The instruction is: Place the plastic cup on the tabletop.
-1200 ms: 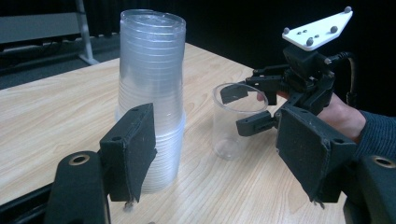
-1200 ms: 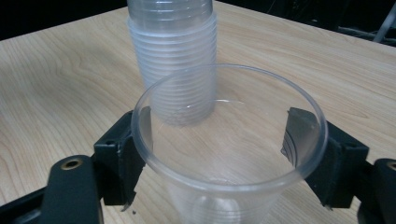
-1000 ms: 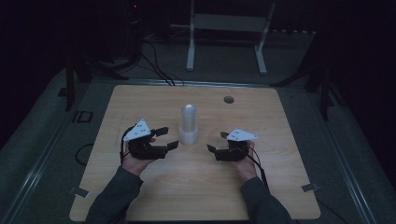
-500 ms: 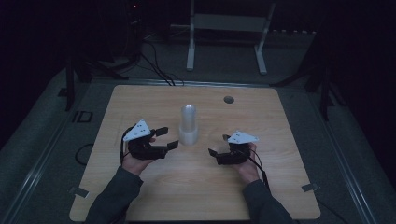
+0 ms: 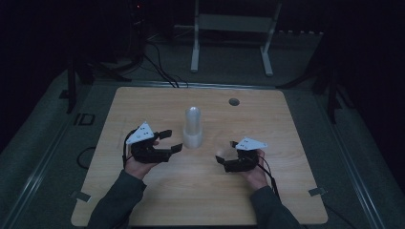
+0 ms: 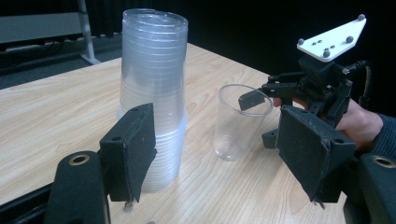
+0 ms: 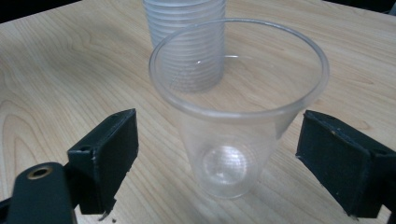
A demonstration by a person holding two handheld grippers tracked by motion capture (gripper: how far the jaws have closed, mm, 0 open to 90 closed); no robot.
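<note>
Two tools are resting over the wooden table (image 5: 143,200). Left tool (image 5: 169,141) is sitting with its jaws apart, empty, just beside the tall stack of clear cups (image 5: 193,127). Right tool (image 5: 226,151) has just been opening; its jaws are standing wide on either side of a single clear cup (image 7: 233,130), not pressing it.

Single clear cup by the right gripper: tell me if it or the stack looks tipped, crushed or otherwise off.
Nothing stands out. The single cup stands upright on the table, its rim round and uncrushed, between the open jaws of the right gripper, whose pads sit clear of its wall. The stack of cups stands upright beside it, a little apart.
</note>
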